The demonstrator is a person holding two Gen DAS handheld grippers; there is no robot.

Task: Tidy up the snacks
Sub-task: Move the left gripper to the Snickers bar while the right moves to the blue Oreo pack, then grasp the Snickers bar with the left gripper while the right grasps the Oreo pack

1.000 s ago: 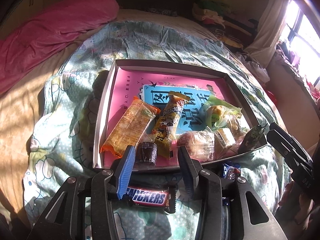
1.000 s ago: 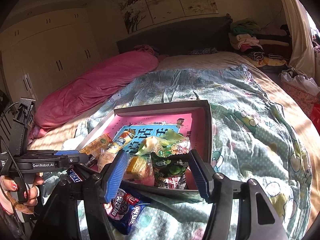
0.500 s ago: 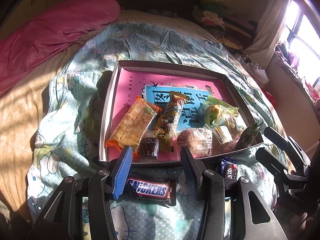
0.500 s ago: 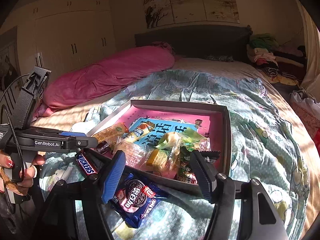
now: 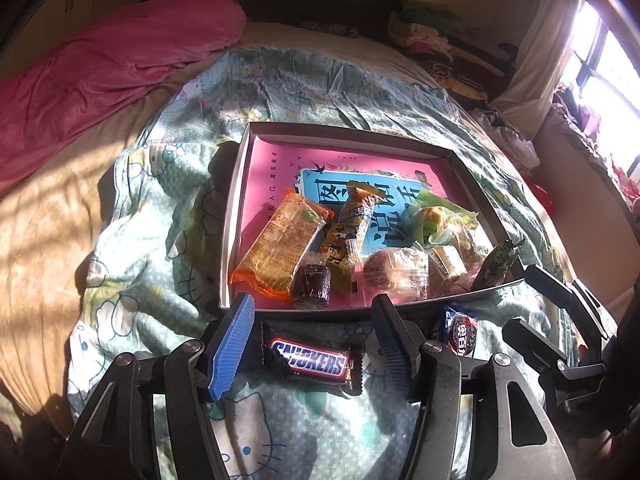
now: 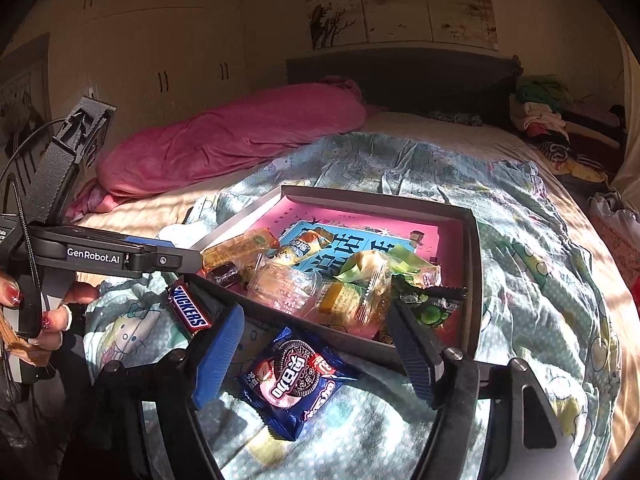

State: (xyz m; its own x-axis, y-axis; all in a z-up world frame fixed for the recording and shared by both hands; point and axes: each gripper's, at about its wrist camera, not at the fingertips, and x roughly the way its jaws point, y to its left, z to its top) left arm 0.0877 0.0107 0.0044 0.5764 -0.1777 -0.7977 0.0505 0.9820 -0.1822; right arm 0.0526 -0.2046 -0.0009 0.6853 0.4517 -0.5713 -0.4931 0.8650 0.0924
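Both tools' jaws are opening, wider than a second ago, pinching nothing. The left tool [image 5: 312,344] straddles a Snickers bar [image 5: 310,362] on the bed; the right tool [image 6: 316,344] frames an Oreo packet [image 6: 296,380]. Likely 2 snacks remain to box. Just ahead, the pink-lined box [image 5: 236,216] holds several wrapped snacks [image 5: 280,248].

Materials and finishes of the snacks, the tray and the bedding.
Glossy plastic wrappers: Snickers bar [image 5: 310,362], blue cookie packet [image 6: 296,380], orange biscuit pack [image 5: 282,250]. Matt grey cardboard tray [image 5: 234,216] with smooth pink printed paper lining. Soft, creased printed cotton quilt [image 5: 168,208]; plush pink blanket [image 6: 228,140]. Ribbed blue rubber pad [image 5: 232,348] on the matt black plastic left hand-held gripper [image 5: 312,350].
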